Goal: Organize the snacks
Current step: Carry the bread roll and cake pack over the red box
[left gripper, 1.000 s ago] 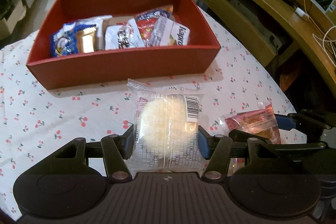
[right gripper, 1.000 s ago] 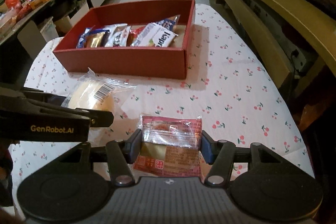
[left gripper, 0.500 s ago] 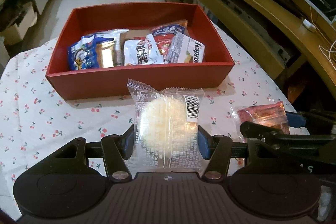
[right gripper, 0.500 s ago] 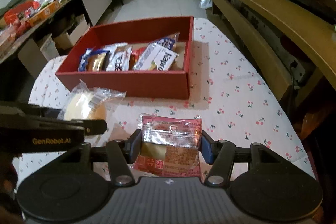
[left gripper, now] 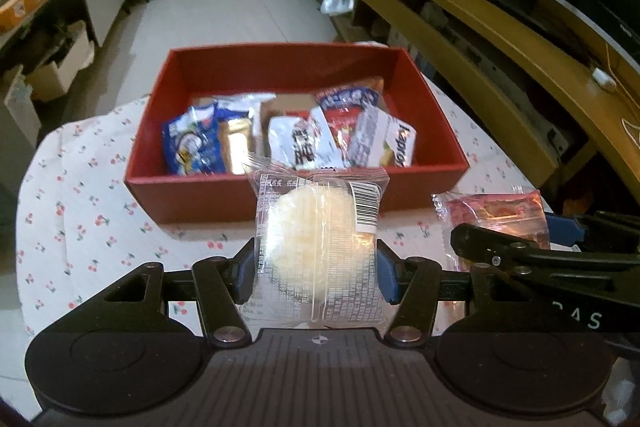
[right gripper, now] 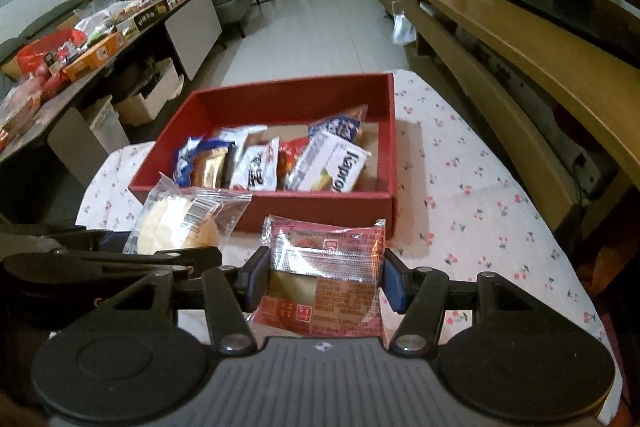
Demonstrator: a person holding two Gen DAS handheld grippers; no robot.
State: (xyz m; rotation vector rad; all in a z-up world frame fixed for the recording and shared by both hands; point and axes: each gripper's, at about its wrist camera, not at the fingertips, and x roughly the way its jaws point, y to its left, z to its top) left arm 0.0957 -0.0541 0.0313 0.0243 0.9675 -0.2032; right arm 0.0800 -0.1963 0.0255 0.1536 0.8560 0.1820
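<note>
Both tools risen, left tool [left gripper: 316, 277] gripping bun packet [left gripper: 318, 247], angled down

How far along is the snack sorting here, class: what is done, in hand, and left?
Done: several packets already lie in the red box. In hand: the left tool grips a clear-wrapped round cake; the right tool grips a red packet. Left: putting both into the box.
</note>
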